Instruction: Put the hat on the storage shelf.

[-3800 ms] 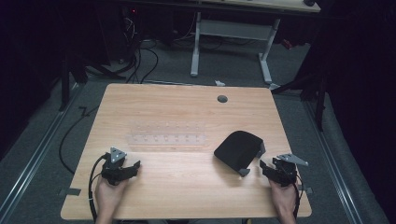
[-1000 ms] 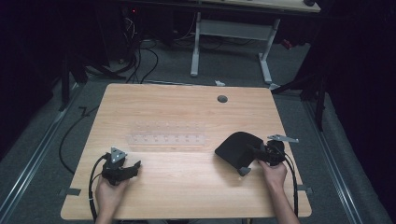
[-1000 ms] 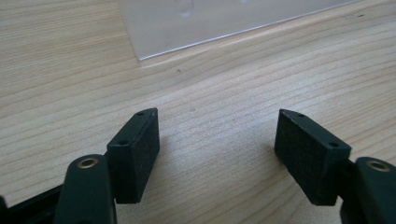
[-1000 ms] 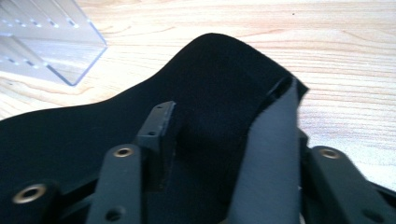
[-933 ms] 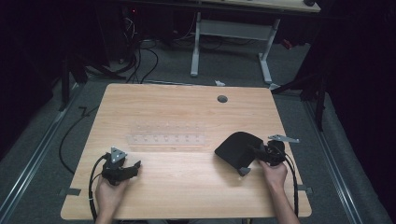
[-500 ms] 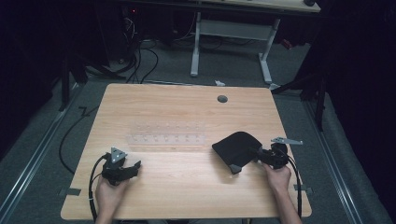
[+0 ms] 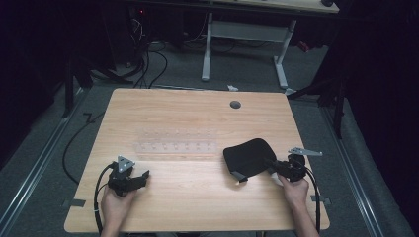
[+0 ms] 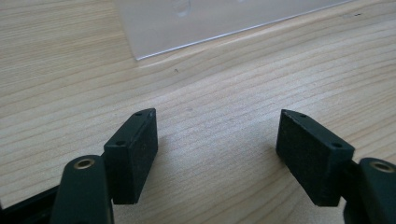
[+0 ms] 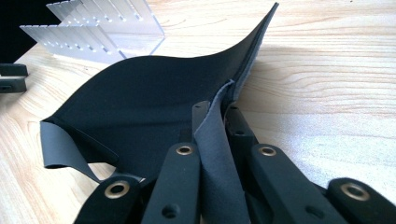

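A black cloth (image 7: 248, 158) is seen lying on the right half of the wooden table (image 7: 197, 113), a bit nearer than the middle. Its right edge is pinched by the right gripper (image 7: 274, 167), jaws closed tight on the fabric. In the right gripper view the cloth (image 9: 154, 102) is lifted at that edge, with a grey underside shown where it is folded between the jaws, and one corner is curled under at the near left. The rest of it is draped down onto the table.

The left gripper (image 7: 141, 178) is parked at the near left of the table, held in a hand (image 7: 116, 205), well apart from the cloth. Its jaws are spread wide with just bare wood between them, as seen in the left gripper view, so nothing is gripped there.

A clear plastic rack (image 7: 175, 140) is laid flat around the middle of the table, just left of the cloth and farther off than the left gripper. Its corner (image 8: 210, 18) is caught at the top of the left gripper view. A small round grey grommet (image 7: 235, 104) is set in the table toward the far edge.
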The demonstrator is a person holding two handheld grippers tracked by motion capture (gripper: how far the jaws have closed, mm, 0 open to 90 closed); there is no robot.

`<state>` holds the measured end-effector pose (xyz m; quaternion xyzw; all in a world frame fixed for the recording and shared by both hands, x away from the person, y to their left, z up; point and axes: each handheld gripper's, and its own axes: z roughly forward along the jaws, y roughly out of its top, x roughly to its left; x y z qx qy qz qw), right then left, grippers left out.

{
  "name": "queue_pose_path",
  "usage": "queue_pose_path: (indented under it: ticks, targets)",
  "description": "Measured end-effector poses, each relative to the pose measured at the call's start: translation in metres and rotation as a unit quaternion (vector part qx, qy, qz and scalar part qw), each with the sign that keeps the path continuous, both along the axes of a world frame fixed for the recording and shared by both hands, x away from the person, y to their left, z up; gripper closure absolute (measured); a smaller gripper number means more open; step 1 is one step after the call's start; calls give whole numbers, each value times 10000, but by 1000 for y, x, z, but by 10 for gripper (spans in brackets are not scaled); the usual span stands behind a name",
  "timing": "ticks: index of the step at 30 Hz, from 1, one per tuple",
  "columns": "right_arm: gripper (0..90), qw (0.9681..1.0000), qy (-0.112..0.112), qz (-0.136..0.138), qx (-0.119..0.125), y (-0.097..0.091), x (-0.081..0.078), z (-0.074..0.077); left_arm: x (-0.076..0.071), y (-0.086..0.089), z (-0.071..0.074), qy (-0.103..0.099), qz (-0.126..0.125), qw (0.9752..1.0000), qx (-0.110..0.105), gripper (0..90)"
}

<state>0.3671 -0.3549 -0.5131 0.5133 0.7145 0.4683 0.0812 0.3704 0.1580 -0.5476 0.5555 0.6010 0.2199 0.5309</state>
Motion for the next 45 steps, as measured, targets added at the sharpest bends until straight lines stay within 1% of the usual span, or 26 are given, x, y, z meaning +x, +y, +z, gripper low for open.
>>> queue_pose_path:
  ticks: [4, 7, 13, 15, 19, 21, 26, 30, 34, 35, 37, 39, 41, 45]
  targets:
    - [862, 10000, 23, -30, -15, 0, -2, 3, 0, 0, 0, 2, -20, 10000, -2, 295]
    - [863, 10000, -31, -48, -21, 1, -3, 5, 0, 0, 0, 8, -49, 10000, -12, 287]
    - [863, 10000, -51, -57, -23, -1, -7, 9, 0, -1, 0, 5, -59, 10000, -11, 276]
    - [863, 10000, -45, -65, 37, -2, -8, 10, 0, -1, 0, 5, -59, 10000, -8, 276]
    - [863, 9999, -48, -86, 68, -2, -11, 12, 0, -1, 0, 5, -56, 10000, -12, 275]
    - [863, 9998, -63, -108, 121, -3, -13, 14, 0, -1, 0, 6, -52, 10000, -9, 274]
    - [863, 9998, -110, -114, 120, -3, -18, 19, 1, -1, 0, 7, -94, 10000, -6, 273]
    - [863, 9998, -146, -108, 123, -3, -23, 24, 1, -1, 0, 27, -76, 10000, -13, 258]
    - [863, 9997, -174, -92, 121, -4, -26, 27, 1, -1, 0, 21, -77, 10000, 4, 265]
    - [863, 9997, -179, -99, 144, -3, -28, 28, 0, -1, 0, 12, -70, 10000, 15, 272]
    - [863, 9997, -192, -97, 150, -4, -29, 29, -2, -2, 0, -69, -59, 9998, 162, 280]
    - [863, 9996, -214, -106, 172, -4, -30, 31, -3, -2, 1, -107, -56, 9998, 162, 285]
    - [863, 9994, -282, -122, 180, -3, -31, 33, -4, -1, 4, -131, -78, 9998, 89, 287]
    - [863, 9992, -336, -120, 201, 0, -33, 36, -7, -4, 11, -218, -220, 9995, 21, 287]
